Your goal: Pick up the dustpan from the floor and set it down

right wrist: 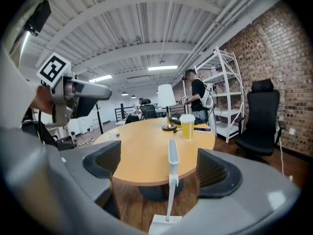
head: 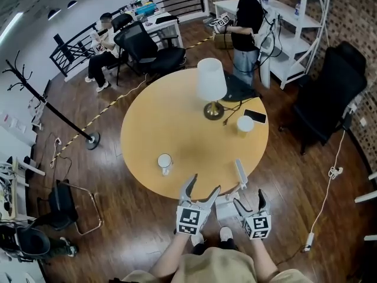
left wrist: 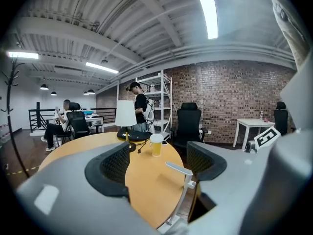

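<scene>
Right gripper (right wrist: 159, 168), spread like the left gripper (left wrist: 159, 165), faces the dustpan handle (right wrist: 172, 153) untouched: centre it, close firmly, lift straight.

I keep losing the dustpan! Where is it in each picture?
Head view: dustpan on the floor at the bottom, by the table's near edge.
Left gripper view: its handle low, right of middle.
Right gripper view: handle low, dead centre.
Shared landmark: the white lamp on the table.
</scene>
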Motion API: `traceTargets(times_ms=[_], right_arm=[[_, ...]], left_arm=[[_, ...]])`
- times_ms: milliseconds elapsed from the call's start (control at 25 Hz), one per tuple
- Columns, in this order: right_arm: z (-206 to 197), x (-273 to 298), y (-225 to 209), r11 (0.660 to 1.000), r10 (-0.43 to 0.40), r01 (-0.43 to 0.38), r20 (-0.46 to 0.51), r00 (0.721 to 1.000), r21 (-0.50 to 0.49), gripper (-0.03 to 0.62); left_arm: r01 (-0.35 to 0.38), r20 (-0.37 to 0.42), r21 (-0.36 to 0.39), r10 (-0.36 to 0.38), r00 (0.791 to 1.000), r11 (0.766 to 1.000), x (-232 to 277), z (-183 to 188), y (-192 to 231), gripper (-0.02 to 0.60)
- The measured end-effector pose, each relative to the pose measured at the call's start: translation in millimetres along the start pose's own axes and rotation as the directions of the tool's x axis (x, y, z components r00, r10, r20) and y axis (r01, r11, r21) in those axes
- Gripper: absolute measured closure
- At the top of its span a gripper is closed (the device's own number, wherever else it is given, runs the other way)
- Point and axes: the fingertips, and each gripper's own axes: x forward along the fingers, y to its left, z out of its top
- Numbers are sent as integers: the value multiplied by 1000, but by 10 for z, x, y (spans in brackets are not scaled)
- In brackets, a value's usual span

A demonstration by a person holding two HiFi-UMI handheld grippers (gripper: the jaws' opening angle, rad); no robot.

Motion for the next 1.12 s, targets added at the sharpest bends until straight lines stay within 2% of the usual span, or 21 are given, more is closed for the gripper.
traceTargets(times_ms=[160, 280, 440, 680, 760, 840, 920, 1040, 1080, 1120], right_arm=[[-575, 269, -206, 999, 2, 1, -93, 996, 32, 117], [-858, 565, -345, 998, 9, -1, -123, 992, 63, 117], [-1014, 927, -480, 996, 36, -25, -132, 991, 82, 117], [-1071, 1325, -567, 998, 57, -54, -150, 987, 25, 118], [-1110, 1457, -570, 998, 66, -65, -167, 984, 10, 139], [-1156, 1571, -570, 997, 73, -72, -190, 979, 10, 176], [-1175, 1627, -567, 997, 74, -71, -213, 974, 22, 244], [-1129, 1589, -569, 997, 77, -76, -225, 971, 14, 406], [-1106, 1561, -552, 997, 81, -82, -227, 971, 4, 490], [-1078, 1531, -524, 996, 86, -90, -228, 970, -8, 501]], left_arm=[[19, -45, -17, -20, 999, 1000, 94, -173, -105, 222], [10, -64, -12, -10, 998, 1000, 95, -231, -64, 222], [-26, -85, -12, 25, 996, 1000, 51, -293, 35, 222], [-71, -117, -20, 69, 991, 997, -64, -424, 81, 222], [-88, -117, -19, 85, 990, 996, -116, -440, 114, 224], [-105, -113, -17, 103, 988, 994, -166, -441, 151, 224], [-120, -108, -13, 118, 987, 993, -211, -426, 183, 224], [-140, -97, -24, 137, 986, 990, -260, -391, 224, 224], [-145, -93, -29, 142, 986, 989, -280, -378, 243, 224], [-149, -88, -34, 146, 985, 988, -303, -362, 264, 224]])
